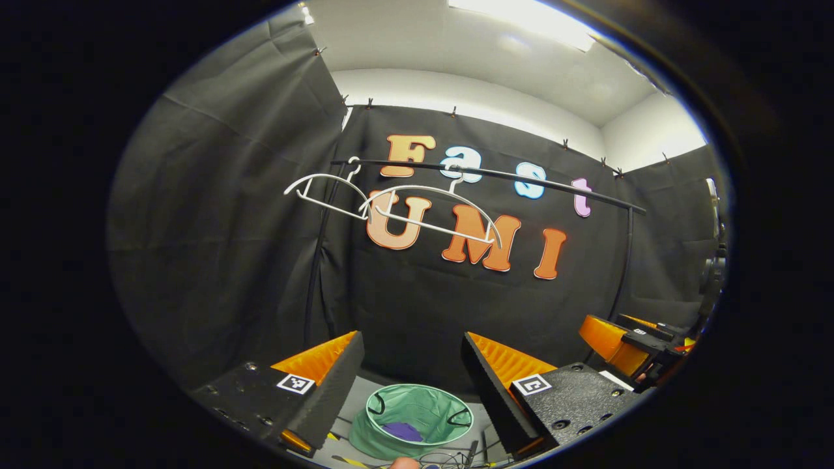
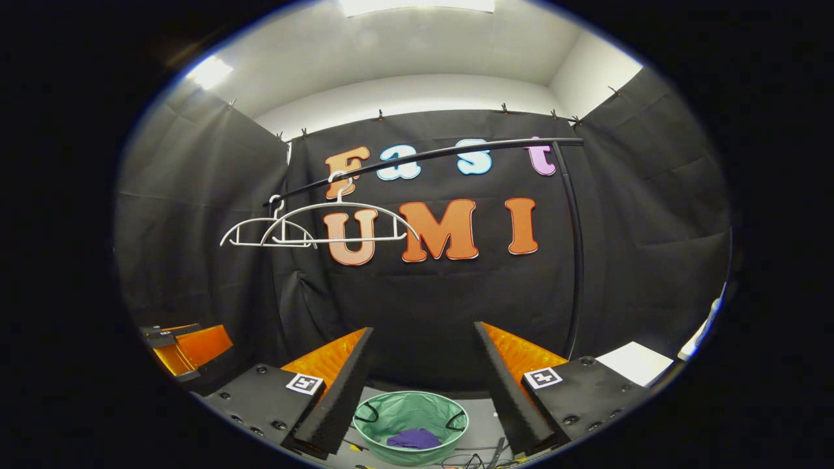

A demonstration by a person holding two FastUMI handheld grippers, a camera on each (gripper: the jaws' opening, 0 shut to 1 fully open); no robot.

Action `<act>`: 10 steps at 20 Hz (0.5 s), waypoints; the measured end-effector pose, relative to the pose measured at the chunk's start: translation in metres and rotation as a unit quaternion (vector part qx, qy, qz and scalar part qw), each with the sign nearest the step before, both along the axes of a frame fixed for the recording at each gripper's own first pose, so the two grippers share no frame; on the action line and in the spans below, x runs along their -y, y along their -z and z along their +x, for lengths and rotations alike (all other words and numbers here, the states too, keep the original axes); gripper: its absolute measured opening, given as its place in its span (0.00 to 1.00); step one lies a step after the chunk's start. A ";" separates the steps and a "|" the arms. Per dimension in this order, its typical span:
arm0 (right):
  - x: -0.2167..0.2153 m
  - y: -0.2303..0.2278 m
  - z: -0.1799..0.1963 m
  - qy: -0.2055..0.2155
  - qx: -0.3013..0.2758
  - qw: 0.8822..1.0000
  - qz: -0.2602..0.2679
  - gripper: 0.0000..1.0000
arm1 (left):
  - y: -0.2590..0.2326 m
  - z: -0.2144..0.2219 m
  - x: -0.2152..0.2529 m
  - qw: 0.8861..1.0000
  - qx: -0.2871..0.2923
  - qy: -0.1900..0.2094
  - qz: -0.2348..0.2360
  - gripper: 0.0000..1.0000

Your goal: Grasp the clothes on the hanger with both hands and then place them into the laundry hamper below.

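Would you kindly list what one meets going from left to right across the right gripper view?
Other gripper → smaller white hanger → larger white hanger → green laundry hamper holding a purple garment → upright rail post → white sheet.

The left gripper [image 1: 410,371] is held level, its fingers spread wide apart. The right gripper [image 2: 423,365] likewise gapes, gripping nothing.

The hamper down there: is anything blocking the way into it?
Nothing visible does. The green hamper stands open on the floor, and a purple cloth already lies in it. Both hangers on the rail hang bare. The left gripper and right gripper are open above it.
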State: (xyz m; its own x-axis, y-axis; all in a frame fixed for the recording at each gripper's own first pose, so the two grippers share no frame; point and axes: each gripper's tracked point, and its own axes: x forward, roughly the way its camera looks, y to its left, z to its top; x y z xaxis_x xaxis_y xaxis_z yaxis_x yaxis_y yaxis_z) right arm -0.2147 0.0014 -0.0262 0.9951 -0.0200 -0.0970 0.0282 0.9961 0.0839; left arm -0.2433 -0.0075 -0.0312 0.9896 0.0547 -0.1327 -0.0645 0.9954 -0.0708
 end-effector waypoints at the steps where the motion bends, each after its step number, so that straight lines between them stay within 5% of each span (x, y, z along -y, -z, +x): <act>1: -0.001 0.001 0.000 0.000 -0.001 1.000 0.001 0.97 | 0.000 0.001 0.000 1.000 -0.001 -0.001 0.000 0.92; 2: -0.001 0.001 -0.001 -0.001 -0.002 1.000 0.002 0.89 | 0.000 0.000 0.000 1.000 -0.001 -0.001 0.000 0.96; 5: -0.002 0.002 -0.004 -0.004 -0.003 1.000 0.001 0.89 | 0.001 -0.001 0.000 1.000 -0.003 -0.004 -0.002 0.95; 6: -0.002 0.002 -0.004 -0.004 -0.004 1.000 0.000 0.97 | 0.001 -0.001 0.000 1.000 -0.004 -0.005 -0.002 0.95; 7: -0.002 0.003 -0.004 -0.005 -0.005 1.000 0.000 0.89 | 0.002 -0.001 -0.001 1.000 -0.004 -0.005 -0.002 0.95; 10: -0.001 0.004 -0.003 -0.006 -0.007 1.000 0.001 0.89 | 0.001 -0.002 -0.001 1.000 -0.005 -0.006 -0.003 0.95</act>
